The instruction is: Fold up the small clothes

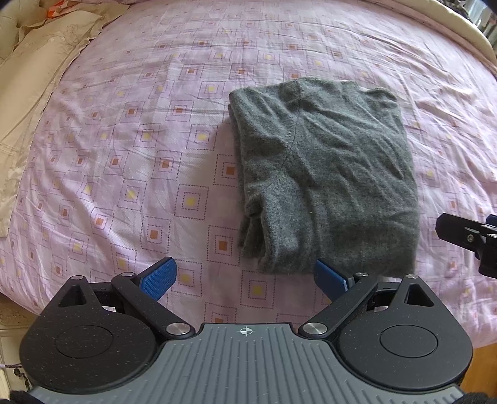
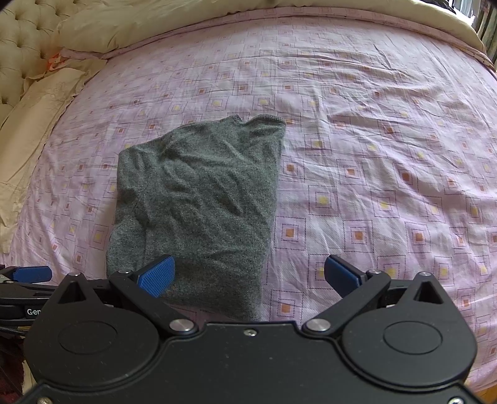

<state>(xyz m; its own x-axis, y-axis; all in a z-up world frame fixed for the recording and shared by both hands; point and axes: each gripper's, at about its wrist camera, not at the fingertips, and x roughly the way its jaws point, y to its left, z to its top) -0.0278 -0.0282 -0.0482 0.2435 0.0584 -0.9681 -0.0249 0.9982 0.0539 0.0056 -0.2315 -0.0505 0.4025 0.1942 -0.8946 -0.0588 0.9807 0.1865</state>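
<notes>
A grey knitted sweater [image 1: 326, 174] lies folded into a rough rectangle on the pink patterned bedsheet [image 1: 139, 140]. My left gripper [image 1: 245, 279] hovers open just short of its near edge, with nothing between the blue pads. The right wrist view shows the same sweater [image 2: 198, 202] left of centre, its collar at the far end. My right gripper [image 2: 250, 275] is open above the sweater's near right corner, holding nothing. The right gripper's body [image 1: 469, 239] shows at the right edge of the left wrist view.
Beige pillows [image 1: 34, 77] lie along the left of the bed, and a tufted headboard [image 2: 21, 40] stands behind them. A cream blanket edge [image 2: 357, 12] runs along the far side. The bedsheet [image 2: 388, 186] stretches wide to the right of the sweater.
</notes>
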